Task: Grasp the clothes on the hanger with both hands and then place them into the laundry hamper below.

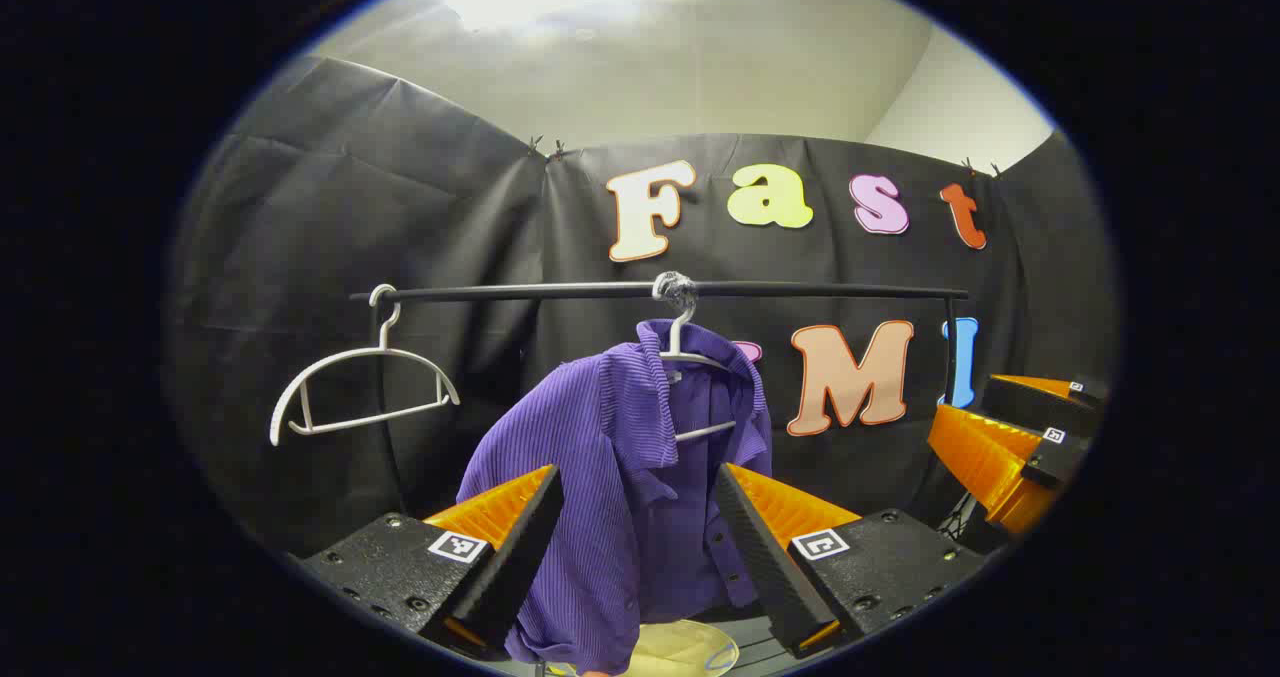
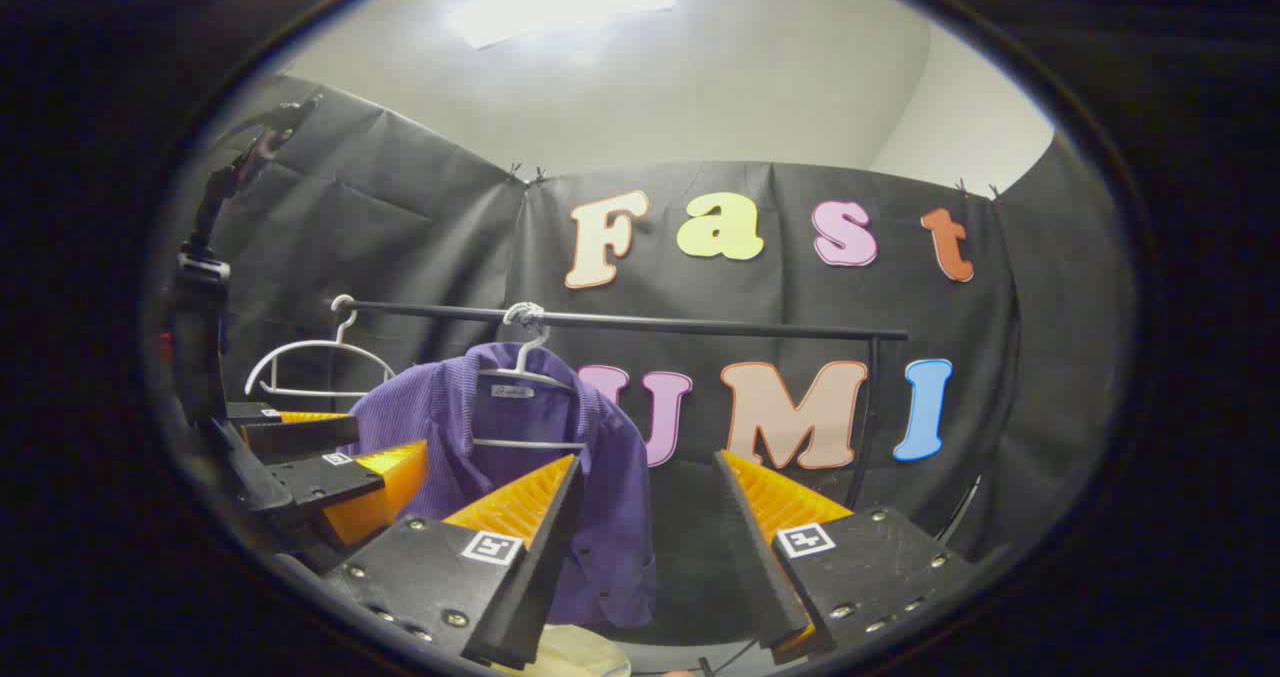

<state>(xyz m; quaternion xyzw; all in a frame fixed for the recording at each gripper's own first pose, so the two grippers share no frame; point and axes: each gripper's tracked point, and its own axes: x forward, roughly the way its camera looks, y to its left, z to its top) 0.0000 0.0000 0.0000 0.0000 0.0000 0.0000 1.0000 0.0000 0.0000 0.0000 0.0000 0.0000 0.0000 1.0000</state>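
Observation:
A purple ribbed shirt (image 1: 610, 477) hangs on a white hanger (image 1: 690, 357) from a black rail (image 1: 800, 290). My left gripper (image 1: 636, 547) is open, and the shirt's front shows in the gap between its fingers; I cannot tell if they touch the cloth. In the right gripper view the shirt (image 2: 470, 427) hangs left of centre, and my right gripper (image 2: 645, 542) is open just right of its hem, nothing between the fingers. A cream laundry hamper (image 1: 685, 649) peeks out below the shirt. The right gripper (image 1: 1005, 452) shows at the far right, the left gripper (image 2: 320, 472) at the far left.
An empty white hanger (image 1: 360, 387) hangs at the rail's left end, and shows as a hanger (image 2: 310, 362) beyond the shirt in the right gripper view. The rail's upright post (image 2: 868, 407) stands at the right. The black cloth wall closes the booth behind.

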